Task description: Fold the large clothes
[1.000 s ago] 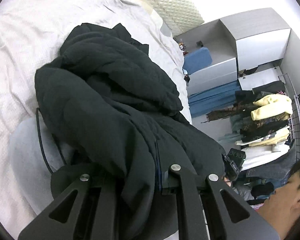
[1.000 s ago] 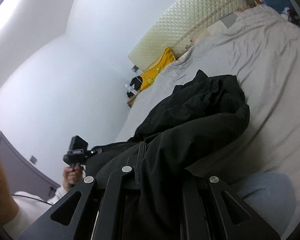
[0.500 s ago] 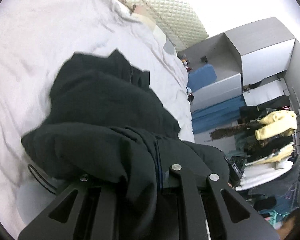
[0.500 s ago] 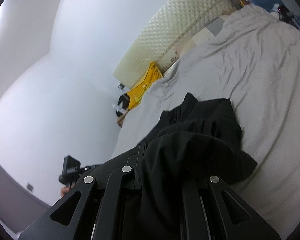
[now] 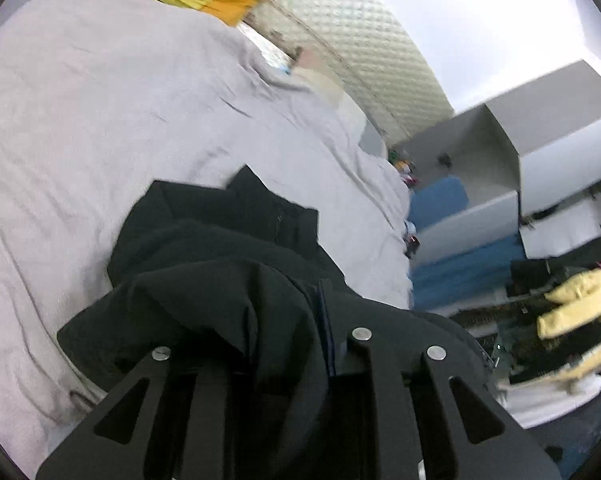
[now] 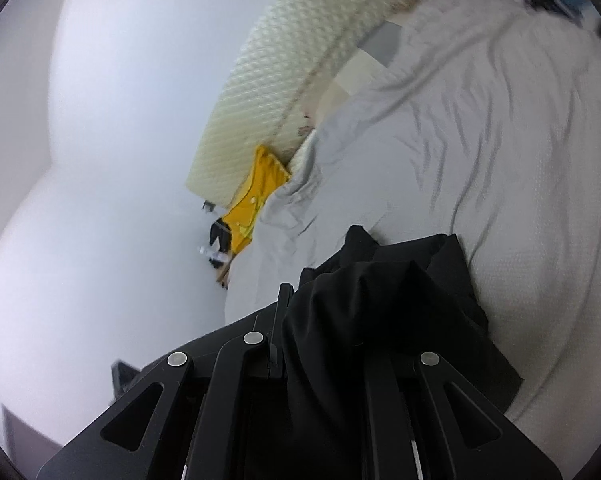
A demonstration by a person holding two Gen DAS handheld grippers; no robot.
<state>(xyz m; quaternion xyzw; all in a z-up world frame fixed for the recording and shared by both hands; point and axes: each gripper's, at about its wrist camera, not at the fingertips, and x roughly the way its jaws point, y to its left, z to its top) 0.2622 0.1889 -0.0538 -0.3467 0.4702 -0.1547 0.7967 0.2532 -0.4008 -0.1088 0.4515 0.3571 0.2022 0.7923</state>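
Large black padded garment (image 5: 220, 264), bunched, part lifted above the wrinkled pale grey bedsheet (image 5: 100, 128), rest trailing on it. Left gripper (image 5: 260, 352): jaws opening, dark cloth between them. Right gripper (image 6: 320, 344): clenched on another fold of the same cloth. Probably mid-carry of an edge across the bed. Next likely calls for laying the fold flat before letting go.
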